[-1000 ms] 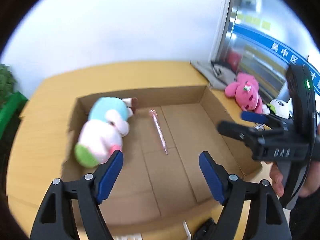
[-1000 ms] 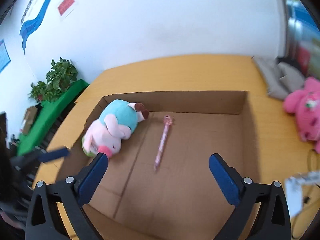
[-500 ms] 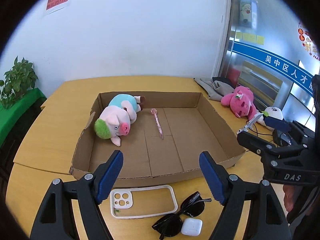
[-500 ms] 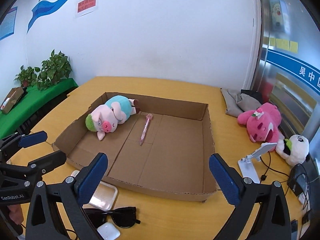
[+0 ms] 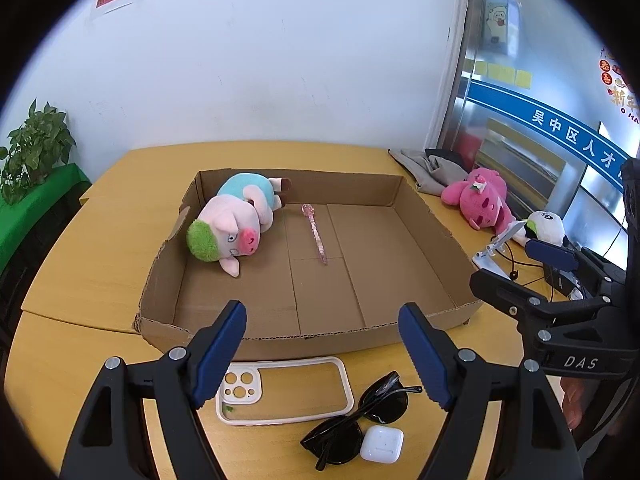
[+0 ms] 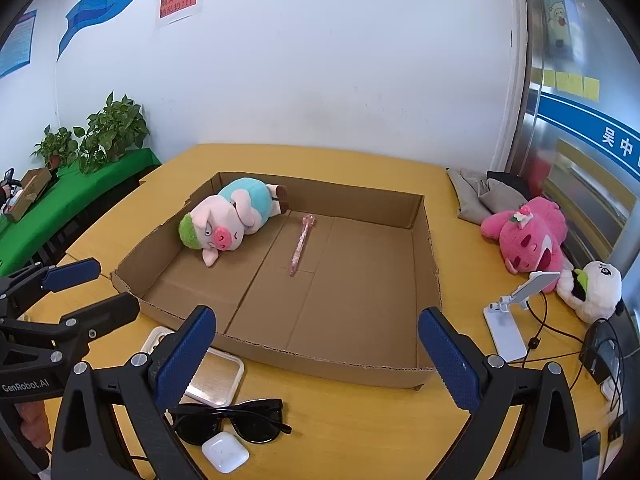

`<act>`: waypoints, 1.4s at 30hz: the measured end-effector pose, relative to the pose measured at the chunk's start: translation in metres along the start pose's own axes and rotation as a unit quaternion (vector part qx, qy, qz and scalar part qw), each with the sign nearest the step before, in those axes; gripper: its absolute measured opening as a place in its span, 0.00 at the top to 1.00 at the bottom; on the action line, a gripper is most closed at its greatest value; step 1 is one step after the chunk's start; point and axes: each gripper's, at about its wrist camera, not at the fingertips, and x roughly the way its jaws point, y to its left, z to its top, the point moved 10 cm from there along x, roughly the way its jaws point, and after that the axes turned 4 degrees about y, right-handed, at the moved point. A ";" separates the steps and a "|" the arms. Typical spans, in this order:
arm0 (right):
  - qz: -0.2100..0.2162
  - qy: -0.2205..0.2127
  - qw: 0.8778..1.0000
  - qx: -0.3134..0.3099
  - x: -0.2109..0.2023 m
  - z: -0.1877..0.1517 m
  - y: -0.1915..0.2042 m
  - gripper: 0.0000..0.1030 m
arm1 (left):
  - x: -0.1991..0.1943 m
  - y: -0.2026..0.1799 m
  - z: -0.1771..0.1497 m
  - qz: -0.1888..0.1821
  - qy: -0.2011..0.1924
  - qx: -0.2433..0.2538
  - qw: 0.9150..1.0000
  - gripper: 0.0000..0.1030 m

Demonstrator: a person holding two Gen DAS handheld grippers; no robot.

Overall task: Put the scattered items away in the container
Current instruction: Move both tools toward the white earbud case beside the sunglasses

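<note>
A shallow cardboard box (image 5: 440,228) (image 6: 428,248) lies on the yellow table. Inside it lie a pig plush (image 5: 236,220) (image 6: 228,222) and a pink pen (image 5: 316,234) (image 6: 301,242). In front of the box lie a white phone case (image 5: 284,390) (image 6: 216,376), black sunglasses (image 5: 360,416) (image 6: 232,418) and a white earbud case (image 5: 382,444) (image 6: 225,457). My left gripper (image 5: 322,352) is open and empty above the phone case. My right gripper (image 6: 316,356) is open and empty above the box's near wall.
A pink plush (image 5: 478,200) (image 6: 528,236), a panda plush (image 6: 592,290), a white phone stand (image 6: 510,320) with cables and folded grey cloth (image 6: 480,196) lie right of the box. Potted plants (image 6: 108,136) stand on a green bench at the left.
Both grippers have pulled back and up from over the box. The phone case, sunglasses and earbud case have come into view. The pig plush and pen lie still.
</note>
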 end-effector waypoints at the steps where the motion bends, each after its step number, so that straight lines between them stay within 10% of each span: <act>1: -0.001 0.000 1.000 0.000 0.001 -0.001 0.000 0.00 | 0.001 0.000 -0.001 -0.001 0.002 -0.001 1.000 0.24; 19: 0.029 0.026 0.999 0.014 0.023 -0.022 -0.008 0.00 | 0.017 -0.004 -0.019 -0.004 0.032 0.001 0.999 0.24; 33: 0.159 0.163 0.972 -0.059 0.097 -0.136 0.036 0.00 | 0.060 0.007 -0.122 -0.066 0.164 -0.039 0.984 0.24; 42: 0.174 0.149 0.965 -0.127 0.073 -0.153 0.058 0.00 | 0.060 0.007 -0.148 -0.097 0.182 -0.039 0.978 0.24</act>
